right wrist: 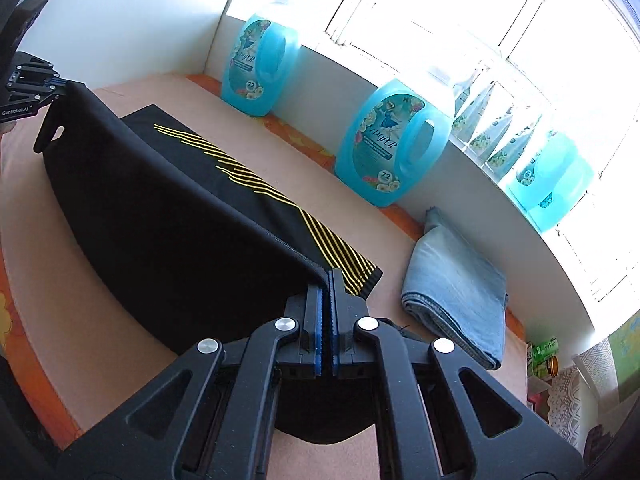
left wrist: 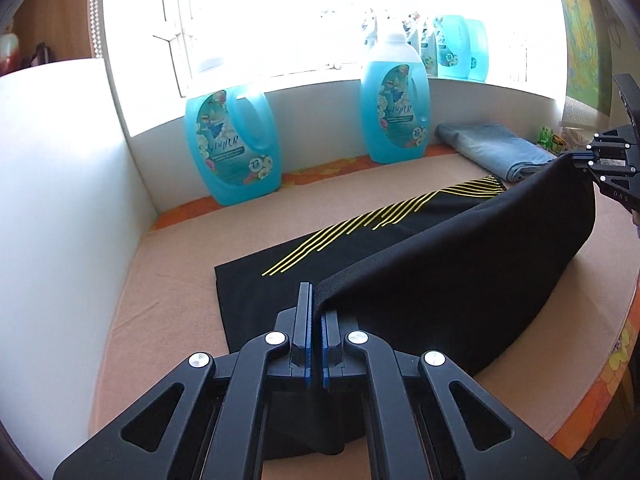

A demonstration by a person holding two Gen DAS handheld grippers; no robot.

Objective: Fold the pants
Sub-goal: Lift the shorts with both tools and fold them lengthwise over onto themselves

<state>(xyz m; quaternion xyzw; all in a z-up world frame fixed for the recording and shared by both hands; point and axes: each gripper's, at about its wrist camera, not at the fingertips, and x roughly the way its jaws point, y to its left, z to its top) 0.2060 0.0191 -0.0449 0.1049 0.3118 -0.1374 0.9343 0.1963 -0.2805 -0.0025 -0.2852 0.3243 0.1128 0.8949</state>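
Observation:
Black pants [left wrist: 440,264] with yellow stripes [left wrist: 360,224] lie on the tan cloth-covered table [left wrist: 172,280]. Their near edge is lifted and stretched between both grippers, with the far part flat on the table. My left gripper [left wrist: 318,312] is shut on one end of the lifted edge. My right gripper [right wrist: 328,292] is shut on the other end and shows at the right of the left wrist view [left wrist: 580,160]. The left gripper shows at the upper left of the right wrist view [right wrist: 60,82]. The pants [right wrist: 168,216] hang in a taut fold between them.
Folded light-blue jeans [left wrist: 496,150] lie at the back right, also in the right wrist view [right wrist: 456,284]. Two blue detergent bottles [left wrist: 232,144] [left wrist: 394,108] stand against the back ledge, with more on the windowsill. A white wall [left wrist: 60,184] closes the left side.

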